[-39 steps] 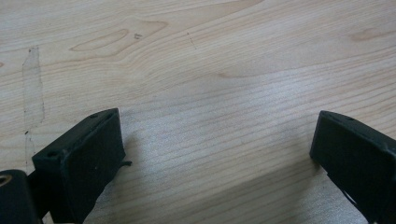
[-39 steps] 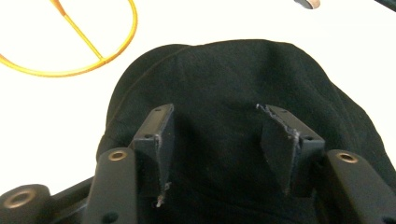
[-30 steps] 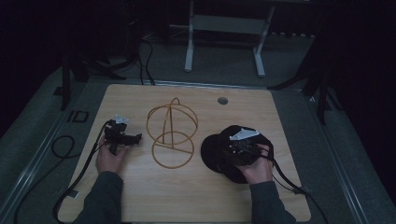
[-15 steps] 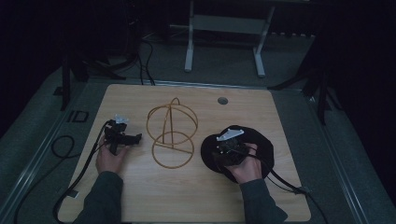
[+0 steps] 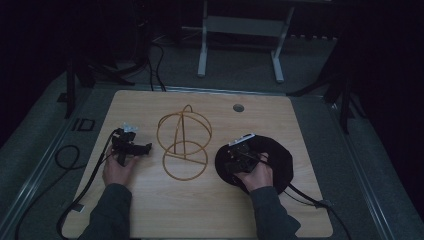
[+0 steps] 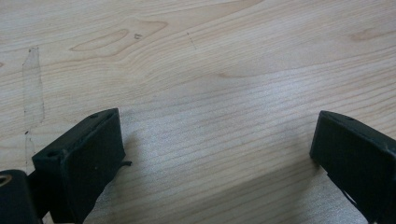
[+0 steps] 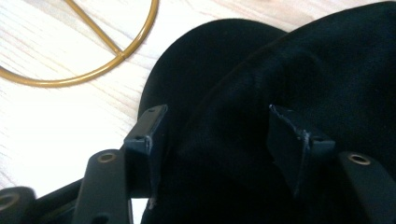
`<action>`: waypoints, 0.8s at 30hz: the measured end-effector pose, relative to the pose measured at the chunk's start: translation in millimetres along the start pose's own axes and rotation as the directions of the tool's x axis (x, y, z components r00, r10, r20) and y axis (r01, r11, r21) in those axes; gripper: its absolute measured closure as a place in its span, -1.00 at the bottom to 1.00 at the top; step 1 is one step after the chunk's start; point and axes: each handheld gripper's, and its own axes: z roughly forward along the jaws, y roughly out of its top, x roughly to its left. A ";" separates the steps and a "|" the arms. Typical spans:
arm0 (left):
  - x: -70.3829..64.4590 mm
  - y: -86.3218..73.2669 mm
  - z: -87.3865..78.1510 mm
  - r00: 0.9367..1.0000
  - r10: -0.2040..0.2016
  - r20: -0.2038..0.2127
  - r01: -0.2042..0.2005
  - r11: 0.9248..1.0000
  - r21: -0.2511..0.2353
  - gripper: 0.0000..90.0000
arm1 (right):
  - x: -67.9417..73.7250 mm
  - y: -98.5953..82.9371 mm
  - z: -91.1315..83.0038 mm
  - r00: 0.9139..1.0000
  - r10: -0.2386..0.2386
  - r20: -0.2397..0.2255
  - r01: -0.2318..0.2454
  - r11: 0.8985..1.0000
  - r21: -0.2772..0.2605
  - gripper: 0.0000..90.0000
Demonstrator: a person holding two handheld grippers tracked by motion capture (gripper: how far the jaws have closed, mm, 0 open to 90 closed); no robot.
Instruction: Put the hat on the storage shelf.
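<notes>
Looking down from the high view, you hold the right tongs [image 5: 239, 161] over the left edge of the black hat [image 5: 272, 159], which lies flat on the worktop [image 5: 210, 210] just beside the gold wire stand [image 5: 183, 141], probably its intended perch. Your left tongs [image 5: 131, 146] wait apart, well left of the stand.

Left gripper view: jaws spread wide over bare wood, holding nothing.

Right gripper view: jaws parted, straddling a fold of hat fabric [image 7: 280, 70], not yet pinched. The stand carries nothing.

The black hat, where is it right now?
In the high view the hat lies on the table's right side, just right of the gold wire stand. The right gripper is over its left edge, jaws open around the fabric.
</notes>
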 end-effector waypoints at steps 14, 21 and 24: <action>-0.1 0.0 0.0 1.000 0.000 0.000 0.000 1.000 0.000 -0.95 | -6.3 3.3 8.4 0.996 0.060 -0.069 -0.057 0.997 0.052 0.42; 0.0 0.0 0.0 1.000 0.000 0.000 0.000 1.000 0.001 -0.95 | -12.7 2.9 6.7 0.990 0.074 -0.121 -0.068 0.996 0.056 0.67; 0.0 0.0 0.0 1.000 0.001 0.000 -0.001 1.000 0.001 -0.95 | -13.2 2.9 3.3 0.992 0.048 -0.118 -0.041 0.997 0.067 0.74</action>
